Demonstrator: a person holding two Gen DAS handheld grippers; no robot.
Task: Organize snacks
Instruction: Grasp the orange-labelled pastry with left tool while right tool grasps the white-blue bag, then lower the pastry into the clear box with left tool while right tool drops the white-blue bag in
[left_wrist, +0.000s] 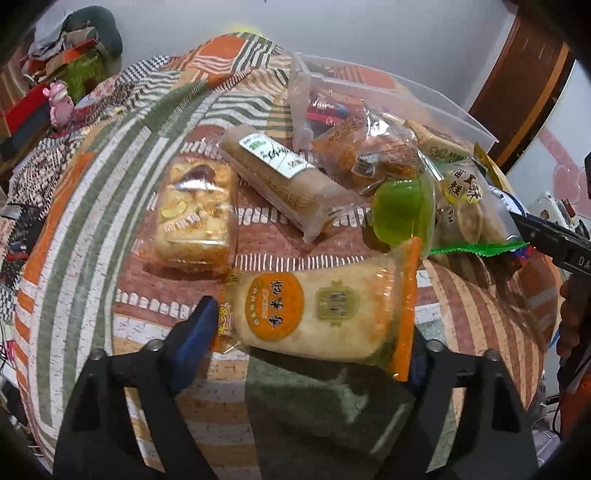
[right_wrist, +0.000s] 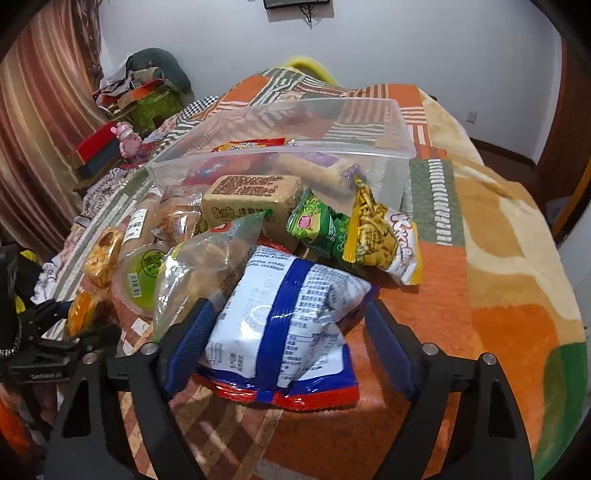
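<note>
left gripper (left_wrist: 310, 332) jaws clamp rice cracker pack (left_wrist: 317, 314) | right gripper (right_wrist: 291, 332) clamps blue-white bag (right_wrist: 284, 314) | yellow snack bag (right_wrist: 384, 236) right view only | nut cake (left_wrist: 192, 218) left view only

Two close wrist views, shared snack pile (left_wrist: 388, 173)

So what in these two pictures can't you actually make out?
- Clear bin, right wrist view: its contents are blurred by the cloudy wall and blocked by piled snacks.
- Blue and white bag, right wrist view: only the printed back faces the camera, so its front is hidden.
- Rice cracker pack, left wrist view: its right end covers that fingertip of the left gripper, so contact is unclear.
- Green jelly cup, left wrist view: label out of sight.
</note>
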